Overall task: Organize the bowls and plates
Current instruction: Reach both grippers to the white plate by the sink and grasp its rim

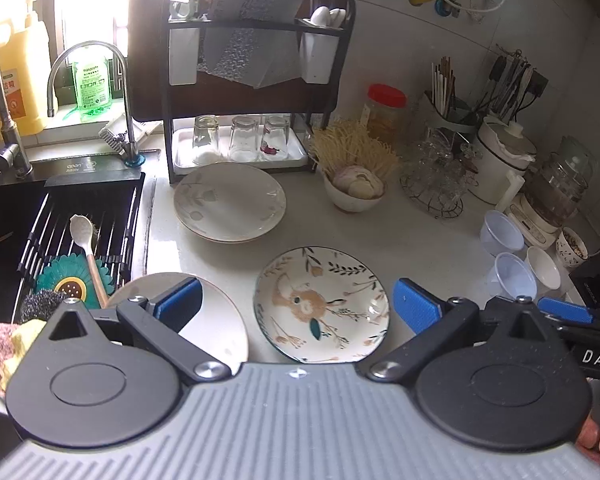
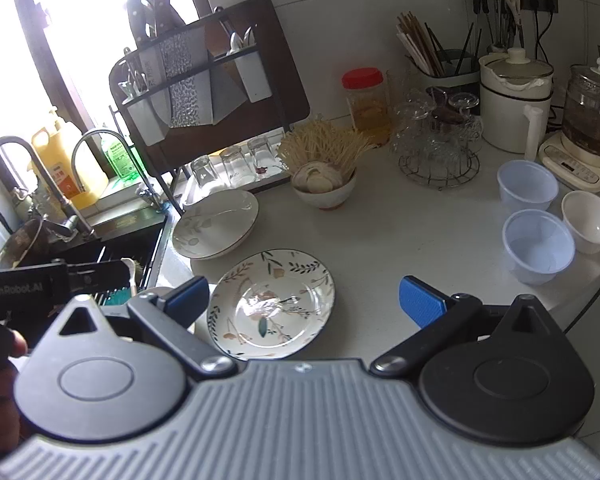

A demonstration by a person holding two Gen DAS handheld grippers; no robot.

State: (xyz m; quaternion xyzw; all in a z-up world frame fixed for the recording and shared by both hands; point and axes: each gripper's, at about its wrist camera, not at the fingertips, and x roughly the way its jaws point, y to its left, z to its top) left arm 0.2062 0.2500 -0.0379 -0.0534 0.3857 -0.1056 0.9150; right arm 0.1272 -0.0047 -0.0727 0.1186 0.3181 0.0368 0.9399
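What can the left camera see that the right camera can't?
Only the left wrist view shows the sunflower scrubber, the steel wool and most of the plain plate beside the sink. Only the right wrist view shows the dirty pot in the sink. Both show the flowered plate, the pale stacked plates, and the plastic cups. Both grippers, left and right, are open.

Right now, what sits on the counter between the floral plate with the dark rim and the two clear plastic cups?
Nothing: in the right wrist view, bare white counter separates the floral plate from the clear plastic cups.
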